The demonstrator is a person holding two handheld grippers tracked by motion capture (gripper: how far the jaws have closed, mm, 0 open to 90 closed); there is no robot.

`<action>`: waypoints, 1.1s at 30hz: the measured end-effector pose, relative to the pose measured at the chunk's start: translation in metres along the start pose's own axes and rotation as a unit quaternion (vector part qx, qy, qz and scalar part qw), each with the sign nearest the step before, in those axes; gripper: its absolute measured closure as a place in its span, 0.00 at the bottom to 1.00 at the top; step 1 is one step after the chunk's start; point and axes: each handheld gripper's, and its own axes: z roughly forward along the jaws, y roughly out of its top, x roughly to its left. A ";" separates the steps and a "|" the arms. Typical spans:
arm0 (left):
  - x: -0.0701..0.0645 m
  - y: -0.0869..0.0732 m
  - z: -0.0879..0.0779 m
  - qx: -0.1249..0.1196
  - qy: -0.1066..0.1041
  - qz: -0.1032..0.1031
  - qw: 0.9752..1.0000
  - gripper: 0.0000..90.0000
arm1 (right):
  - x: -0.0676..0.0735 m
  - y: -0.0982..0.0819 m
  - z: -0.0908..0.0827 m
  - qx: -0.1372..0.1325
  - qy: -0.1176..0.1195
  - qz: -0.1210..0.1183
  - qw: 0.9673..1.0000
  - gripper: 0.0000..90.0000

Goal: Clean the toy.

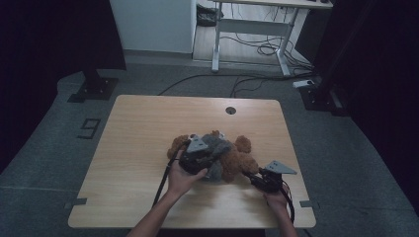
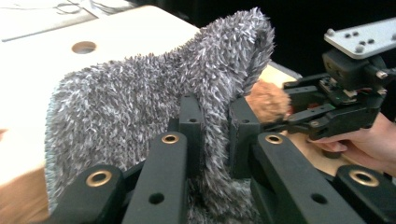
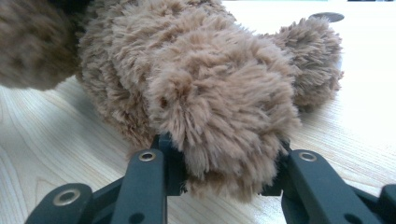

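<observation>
A brown plush bear lies in the middle of the wooden table, partly wrapped in a grey fuzzy cloth. My left gripper is on the bear's left side. In the left gripper view it is shut on a fold of the grey cloth, which stands pulled up off the bear. My right gripper comes in from the bear's right. In the right gripper view it is shut on a thick brown limb of the bear, which rests on the table.
A round cable hole sits near the table's far edge. Beyond the table stand a white-legged desk, loose cables on the floor, and black stand bases at left and right. Bare wood surrounds the bear.
</observation>
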 end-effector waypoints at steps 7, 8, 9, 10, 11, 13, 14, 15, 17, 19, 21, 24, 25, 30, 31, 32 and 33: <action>-0.017 -0.009 0.036 0.049 -0.004 0.018 0.999 0.87 | 0.000 0.000 -0.001 0.001 0.000 0.000 1.000 0.70; -0.016 -0.013 0.039 0.050 -0.007 0.012 0.999 0.87 | 0.000 0.000 -0.001 0.001 0.001 0.001 1.000 0.70; -0.016 -0.015 0.040 0.050 -0.008 0.010 0.999 0.87 | 0.000 0.000 -0.001 0.001 0.001 0.002 1.000 0.70; -0.016 -0.018 0.041 0.051 -0.010 0.007 0.999 0.87 | 0.000 0.000 -0.001 0.002 0.002 0.002 1.000 0.70; -0.015 -0.020 0.042 0.050 -0.014 0.002 0.999 0.87 | -0.001 0.000 -0.001 0.003 0.002 0.001 1.000 0.70; -0.015 -0.023 0.042 0.052 -0.017 -0.001 0.999 0.88 | -0.001 0.000 -0.001 0.004 0.004 0.003 1.000 0.70; -0.015 -0.024 0.043 0.052 -0.016 0.000 0.998 0.88 | -0.001 0.000 -0.001 0.004 0.004 0.004 1.000 0.70; -0.015 -0.025 0.042 0.054 -0.016 0.002 0.998 0.88 | -0.001 0.000 -0.001 0.004 0.004 0.004 1.000 0.70; -0.015 -0.027 0.041 0.053 -0.016 0.002 0.998 0.88 | -0.001 0.000 -0.001 0.005 0.003 0.002 1.000 0.70; -0.012 -0.029 0.038 0.049 -0.014 0.000 0.999 0.88 | -0.001 0.000 -0.001 0.004 0.003 0.002 1.000 0.70; -0.008 -0.031 0.032 0.044 -0.012 -0.005 0.999 0.88 | 0.000 0.000 -0.001 0.002 0.002 0.002 1.000 0.70; 0.001 -0.035 0.021 0.040 -0.006 -0.013 0.999 0.88 | -0.001 0.001 -0.001 0.003 0.003 0.001 1.000 0.70; 0.003 -0.037 0.018 0.039 -0.004 -0.015 0.999 0.88 | -0.001 0.001 -0.001 0.003 0.003 0.001 1.000 0.70; 0.016 -0.053 -0.002 0.036 0.029 -0.010 0.999 0.88 | -0.001 0.001 -0.001 0.003 0.004 0.000 1.000 0.70; 0.019 -0.056 -0.006 0.034 0.032 -0.015 0.999 0.88 | -0.001 0.001 -0.001 0.003 0.005 -0.001 1.000 0.70; 0.023 -0.060 -0.010 0.031 0.034 -0.019 0.999 0.88 | -0.001 0.001 -0.001 0.004 0.005 0.000 1.000 0.70; 0.026 -0.063 -0.014 0.029 0.038 -0.023 0.999 0.88 | -0.001 0.001 -0.001 0.004 0.006 0.000 1.000 0.70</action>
